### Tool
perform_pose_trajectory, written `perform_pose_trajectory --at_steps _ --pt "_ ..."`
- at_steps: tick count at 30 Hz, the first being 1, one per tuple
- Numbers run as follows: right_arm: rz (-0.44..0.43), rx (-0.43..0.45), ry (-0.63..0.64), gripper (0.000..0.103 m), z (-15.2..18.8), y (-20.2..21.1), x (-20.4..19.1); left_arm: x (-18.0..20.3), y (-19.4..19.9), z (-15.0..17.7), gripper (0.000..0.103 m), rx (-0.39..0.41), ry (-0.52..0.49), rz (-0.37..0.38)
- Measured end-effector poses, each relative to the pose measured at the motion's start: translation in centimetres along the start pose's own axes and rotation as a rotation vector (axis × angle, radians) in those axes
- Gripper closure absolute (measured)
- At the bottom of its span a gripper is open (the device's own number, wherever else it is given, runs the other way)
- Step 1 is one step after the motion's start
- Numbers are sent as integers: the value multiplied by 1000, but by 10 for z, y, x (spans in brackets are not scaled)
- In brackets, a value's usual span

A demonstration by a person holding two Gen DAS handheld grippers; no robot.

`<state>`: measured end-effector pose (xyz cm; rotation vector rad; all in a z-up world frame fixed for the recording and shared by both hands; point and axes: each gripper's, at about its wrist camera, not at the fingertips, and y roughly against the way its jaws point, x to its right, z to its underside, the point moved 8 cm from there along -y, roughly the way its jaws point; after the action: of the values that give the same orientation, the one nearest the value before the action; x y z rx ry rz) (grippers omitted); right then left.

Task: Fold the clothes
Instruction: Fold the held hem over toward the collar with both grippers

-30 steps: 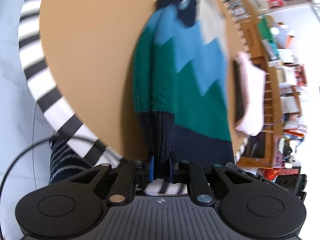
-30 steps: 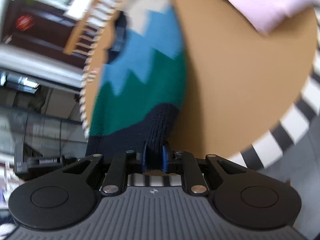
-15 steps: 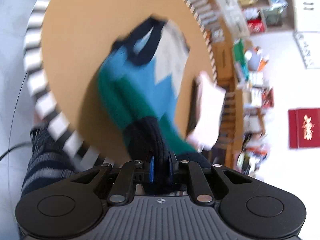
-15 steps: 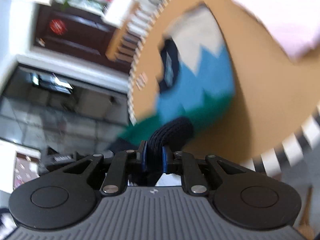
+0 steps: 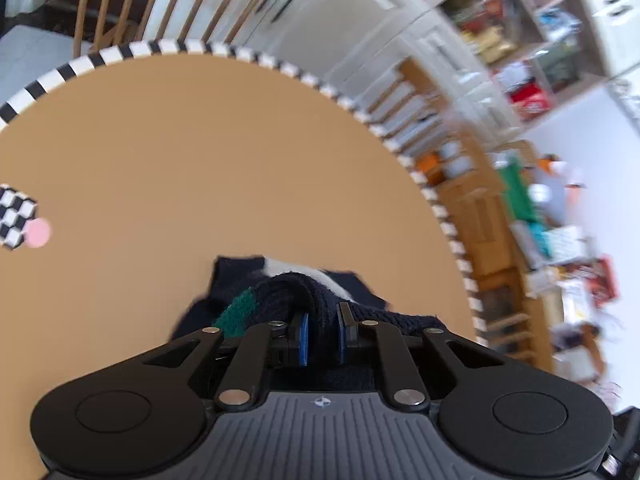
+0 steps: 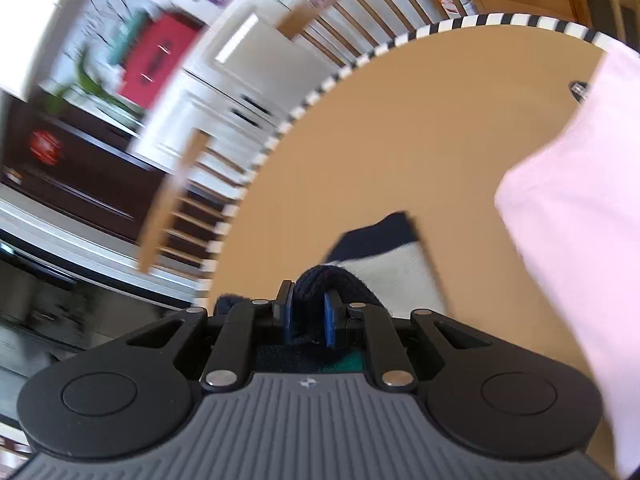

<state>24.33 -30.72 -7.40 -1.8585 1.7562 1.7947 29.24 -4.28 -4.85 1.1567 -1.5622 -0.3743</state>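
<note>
A knitted sweater (image 5: 280, 292) in navy, green, blue and white lies on the round tan table (image 5: 200, 152). My left gripper (image 5: 320, 336) is shut on its thick navy ribbed hem, which bulges up between the blue pads. In the right wrist view the same sweater (image 6: 396, 264) shows its navy collar end and white panel ahead, and my right gripper (image 6: 308, 320) is shut on another part of the navy hem. Most of the sweater is hidden beneath both grippers.
A folded pale pink garment (image 6: 580, 248) lies on the table at the right. A checkered tag with a pink dot (image 5: 20, 224) sits at the table's left. Wooden chairs (image 5: 168, 12) stand around the black-and-white striped rim (image 5: 440, 212); cabinets and shelves lie beyond.
Both grippers have carried the navy hem forward over the sweater toward its collar end. The long spread-out body seen earlier is now folded under the grippers.
</note>
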Motion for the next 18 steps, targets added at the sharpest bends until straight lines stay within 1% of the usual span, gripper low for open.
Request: perform_pose_trajectory --at_steps 2,4,6,9,10,11,12,13,14,15,16,17,18 --pt "55 -13 -19 88 -6 -29 10 -4 -30 -8 89 -19 9 -28" --pt "73 -10 -23 88 -11 -50 19 -10 -52 -13 89 -33 34 -43" --pt "84 5 -33 87 -15 -66 28 -14 -67 -18 88 -33 42 -36" --pt "102 31 -62 86 -17 -78 41 -13 -80 -24 87 -31 9 -9" --pt "103 35 -77 84 -17 -84 45 -12 -84 -26 84 -29 -5 3" --pt "109 39 -95 75 -15 -87 46 -11 -86 -29 83 -31 -5 21" --pt "110 45 -110 60 -17 -89 50 -13 -88 -31 81 -40 16 42" --pt "111 52 -124 51 -19 -90 53 -14 -90 -33 76 -49 39 64" --pt "122 73 -101 44 -20 -84 51 -16 -89 -35 69 -51 66 91" --pt "133 94 -77 44 -21 -79 49 -17 -82 -41 65 -30 84 126" --pt "133 129 -14 44 -22 -66 43 -20 -75 -50 55 21 71 143" --pt "133 164 49 44 -23 -54 37 -18 -57 -55 44 97 18 139" --pt "129 168 120 44 -11 -49 30 -16 -39 -59 41 168 -42 134"
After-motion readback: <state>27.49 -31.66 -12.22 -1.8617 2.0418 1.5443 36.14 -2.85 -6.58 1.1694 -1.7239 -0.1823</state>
